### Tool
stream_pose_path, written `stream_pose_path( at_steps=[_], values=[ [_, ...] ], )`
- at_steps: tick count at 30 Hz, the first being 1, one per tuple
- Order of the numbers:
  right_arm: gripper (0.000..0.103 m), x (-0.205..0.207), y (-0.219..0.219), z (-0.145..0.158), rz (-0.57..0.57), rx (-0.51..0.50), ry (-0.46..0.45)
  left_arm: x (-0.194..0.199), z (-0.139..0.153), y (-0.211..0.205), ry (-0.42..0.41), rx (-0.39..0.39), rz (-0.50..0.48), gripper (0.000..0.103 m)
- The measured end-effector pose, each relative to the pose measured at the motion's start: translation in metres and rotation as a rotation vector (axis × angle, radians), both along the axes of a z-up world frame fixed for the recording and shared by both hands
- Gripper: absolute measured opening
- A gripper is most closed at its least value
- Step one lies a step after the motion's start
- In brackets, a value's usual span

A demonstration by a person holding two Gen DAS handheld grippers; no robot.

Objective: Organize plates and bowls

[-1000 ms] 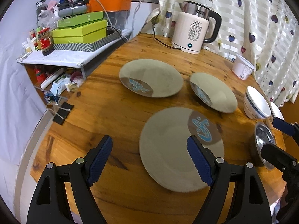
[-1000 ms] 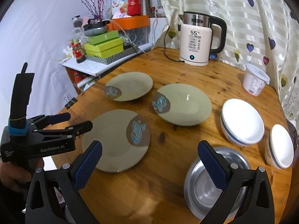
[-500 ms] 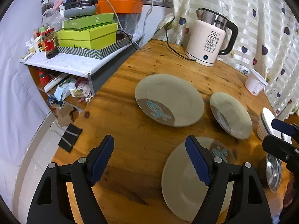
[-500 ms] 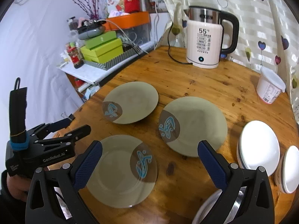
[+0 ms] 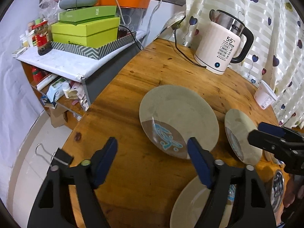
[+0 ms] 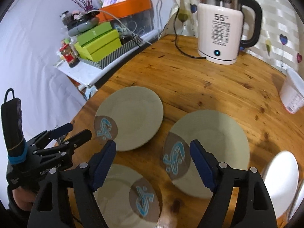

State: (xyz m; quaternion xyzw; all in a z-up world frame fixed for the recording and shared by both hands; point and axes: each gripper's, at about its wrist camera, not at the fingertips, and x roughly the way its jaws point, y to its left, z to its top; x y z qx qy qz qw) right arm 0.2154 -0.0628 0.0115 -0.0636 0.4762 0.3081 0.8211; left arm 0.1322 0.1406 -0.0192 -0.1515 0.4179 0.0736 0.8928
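Plates now loom nearer both closing, empty grippers.

Varnished knotty wood surface with a soft sheen, smooth glazed grey-green ceramic plates, glossy white plastic kettle with brushed steel top, satin striped curtain, matt black plastic hand-held gripper with ribbed blue pads

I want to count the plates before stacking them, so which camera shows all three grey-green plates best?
The right wrist view: the far plate, the right plate and the near plate all appear, the gripper hiding only parts. The left wrist view shows the far plate whole, the others cut by gripper or frame.
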Motion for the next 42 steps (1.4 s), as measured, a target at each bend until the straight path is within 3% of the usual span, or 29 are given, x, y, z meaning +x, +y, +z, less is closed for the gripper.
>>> stream_pose_path(
  at_steps=[6, 10, 17, 19, 31, 42],
  values=[
    [0.070, 0.029, 0.020, -0.018, 0.021, -0.014, 0.046, 0.016, -0.012, 0.008, 0.023, -0.036, 0.000, 0.058],
    [0.069, 0.046, 0.032, -0.030, 0.027, -0.025, 0.068, 0.021, -0.017, 0.013, 0.026, -0.052, 0.009, 0.055],
    [0.058, 0.066, 0.042, -0.050, 0.024, -0.037, 0.108, 0.029, -0.023, 0.020, 0.037, -0.055, 0.014, 0.052],
    [0.057, 0.070, 0.044, -0.054, 0.022, -0.037, 0.117, 0.032, -0.025, 0.021, 0.043, -0.057, 0.014, 0.045],
    [0.027, 0.080, 0.050, -0.065, 0.021, -0.024, 0.154, 0.044, -0.029, 0.013, 0.048, -0.068, -0.033, 0.033],
    [0.027, 0.080, 0.052, -0.065, 0.015, -0.019, 0.162, 0.042, -0.027, 0.014, 0.044, -0.060, -0.025, 0.032]
  ],
)
